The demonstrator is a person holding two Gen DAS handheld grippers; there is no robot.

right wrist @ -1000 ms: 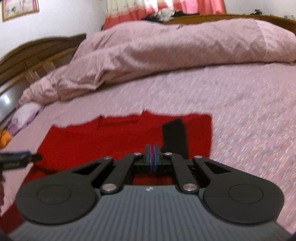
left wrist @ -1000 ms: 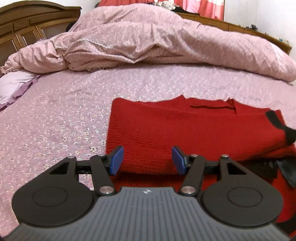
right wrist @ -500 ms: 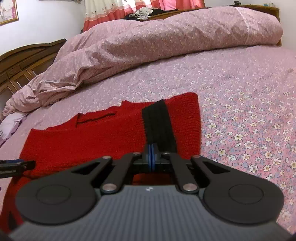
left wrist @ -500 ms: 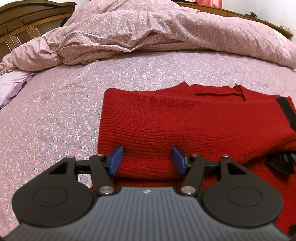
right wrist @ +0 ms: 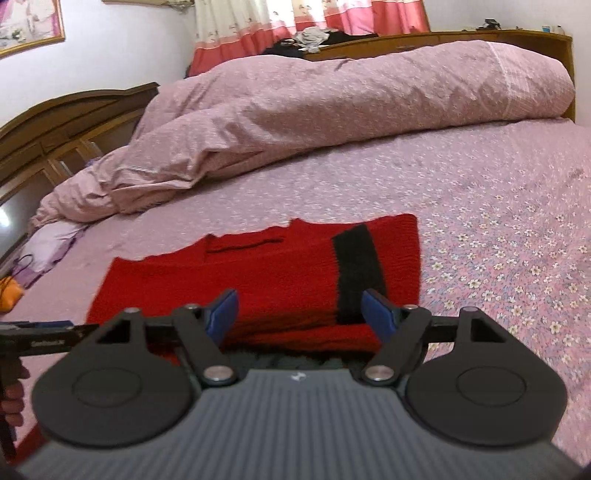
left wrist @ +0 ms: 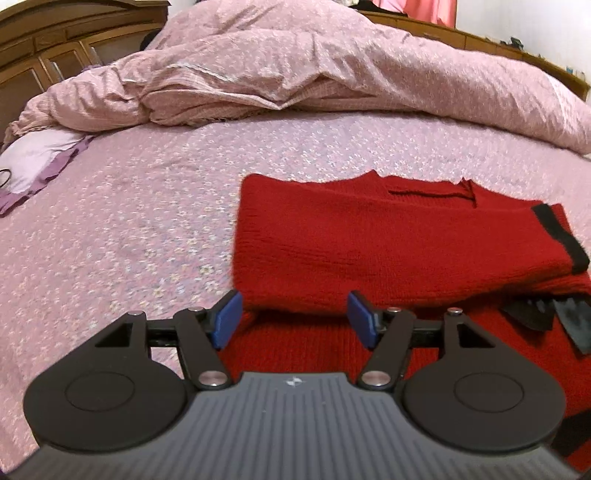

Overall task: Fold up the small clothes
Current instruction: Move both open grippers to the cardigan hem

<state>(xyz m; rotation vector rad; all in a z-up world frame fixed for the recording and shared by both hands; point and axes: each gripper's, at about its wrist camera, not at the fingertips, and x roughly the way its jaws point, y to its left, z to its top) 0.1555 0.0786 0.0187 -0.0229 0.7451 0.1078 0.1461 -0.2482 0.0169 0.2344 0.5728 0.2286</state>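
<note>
A red knitted sweater (left wrist: 388,251) lies folded on the flowered bedsheet (left wrist: 129,221), with a black cuff band (left wrist: 557,236) at its right end. My left gripper (left wrist: 295,325) hovers at the sweater's near left fold. Its jaws are opening, and the blue pads (left wrist: 227,325) stand apart from the cloth. In the right wrist view the sweater (right wrist: 258,273) shows its black band (right wrist: 356,266) lying flat. My right gripper (right wrist: 301,317) is over the near edge by that band. Its jaws are opening wide and its pads touch nothing. The left gripper (right wrist: 37,332) shows at the left edge.
A bunched pink duvet (left wrist: 332,74) fills the far side of the bed, before a wooden headboard (left wrist: 55,44). A lilac cloth (left wrist: 37,155) lies at the left edge, with something orange (right wrist: 9,295) nearby. Red-and-white curtains (right wrist: 314,22) hang behind. A hand (right wrist: 11,391) grips the left tool.
The right gripper's jaws, shut at the black band before, now stand wide apart, and the band lies flat on the sweater. Both grippers have drawn back a little from the sweater.
</note>
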